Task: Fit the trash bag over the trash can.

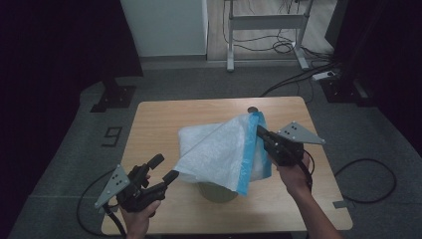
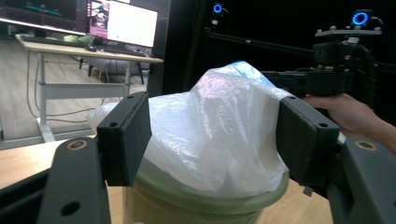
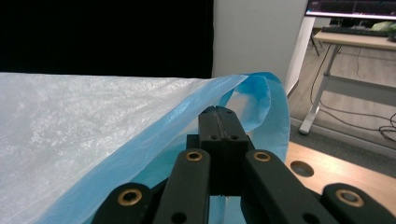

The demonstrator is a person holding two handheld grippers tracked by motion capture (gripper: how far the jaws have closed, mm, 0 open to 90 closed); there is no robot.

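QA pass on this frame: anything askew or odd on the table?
Yes: the bag isn't seated in the bin. It's draped over the top, with the right claw holding its blue edge up and the left claw open.

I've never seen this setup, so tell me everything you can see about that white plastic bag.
The plastic bag is thin, crinkly, translucent white film with a blue band along its mouth. It drapes over a pale green bin on the wooden table. The right gripper is shut on the blue edge, holding it up; the left gripper is open at its lower corner.
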